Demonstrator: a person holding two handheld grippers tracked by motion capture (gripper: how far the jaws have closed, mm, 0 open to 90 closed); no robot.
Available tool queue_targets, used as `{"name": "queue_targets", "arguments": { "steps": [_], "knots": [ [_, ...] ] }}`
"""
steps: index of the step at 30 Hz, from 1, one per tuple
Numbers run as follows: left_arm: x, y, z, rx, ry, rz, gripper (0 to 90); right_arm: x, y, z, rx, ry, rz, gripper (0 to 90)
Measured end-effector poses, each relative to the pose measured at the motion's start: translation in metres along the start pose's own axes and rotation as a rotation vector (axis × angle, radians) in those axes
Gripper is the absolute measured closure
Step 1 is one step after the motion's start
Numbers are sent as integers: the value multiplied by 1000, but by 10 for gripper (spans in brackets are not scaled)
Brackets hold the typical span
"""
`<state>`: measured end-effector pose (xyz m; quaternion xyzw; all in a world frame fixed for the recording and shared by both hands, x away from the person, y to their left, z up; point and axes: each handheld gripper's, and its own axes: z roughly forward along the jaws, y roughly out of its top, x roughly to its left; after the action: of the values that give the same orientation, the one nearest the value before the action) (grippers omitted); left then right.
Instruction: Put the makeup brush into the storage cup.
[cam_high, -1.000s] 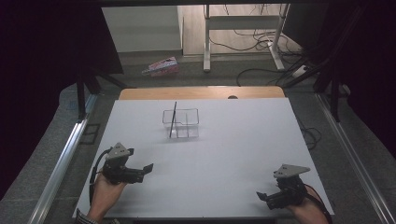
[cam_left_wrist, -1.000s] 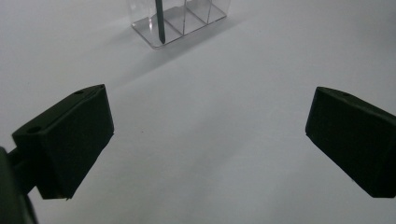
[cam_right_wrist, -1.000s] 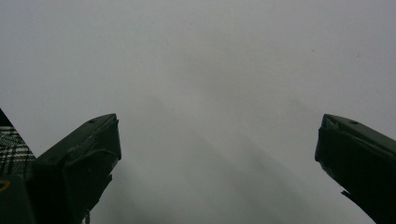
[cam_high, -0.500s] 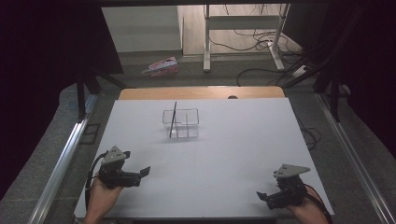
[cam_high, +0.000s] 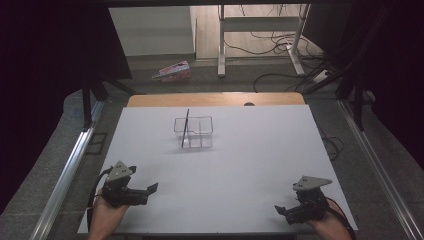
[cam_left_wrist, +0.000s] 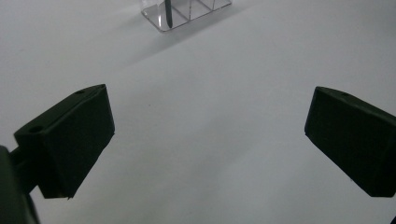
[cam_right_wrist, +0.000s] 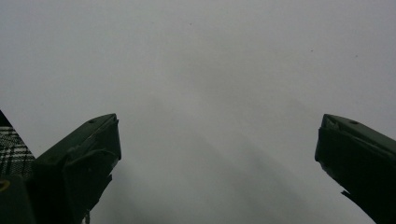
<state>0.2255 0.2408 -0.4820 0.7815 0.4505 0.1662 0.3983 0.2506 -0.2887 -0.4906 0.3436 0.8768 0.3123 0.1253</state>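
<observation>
A clear plastic organizer (cam_high: 196, 133) with small compartments stands mid-table, and a thin dark stick (cam_high: 185, 126) rises upright from its left side. My left gripper (cam_high: 149, 192) rests near the front left of the white table (cam_high: 250, 155), open and holding nothing. In the left gripper view its jaws (cam_left_wrist: 210, 112) stand wide apart, aimed at the organizer (cam_left_wrist: 187, 11) and the stick (cam_left_wrist: 167, 13) far ahead. My right gripper (cam_high: 281, 212) sits at the front right, also open, with bare table between its jaws (cam_right_wrist: 219, 135).
A wooden strip (cam_high: 215, 99) borders the table's far edge. Metal rails (cam_high: 65, 175) run along both sides. On the floor beyond lie a pink packet (cam_high: 172, 71), cables (cam_high: 280, 50) and a desk frame. A plaid sleeve (cam_right_wrist: 11, 149) shows beside the right gripper.
My left gripper has drifted slightly left and toward the near table edge. The right gripper and the organizer have stayed put.
</observation>
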Motion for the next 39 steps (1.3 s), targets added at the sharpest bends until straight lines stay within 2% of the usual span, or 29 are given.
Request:
{"name": "queue_targets", "arguments": {
  "steps": [39],
  "knots": [
    [-11,-24,-22,16,30,-2,20,0,0,1,6,-3,1,2]
  ]
}}
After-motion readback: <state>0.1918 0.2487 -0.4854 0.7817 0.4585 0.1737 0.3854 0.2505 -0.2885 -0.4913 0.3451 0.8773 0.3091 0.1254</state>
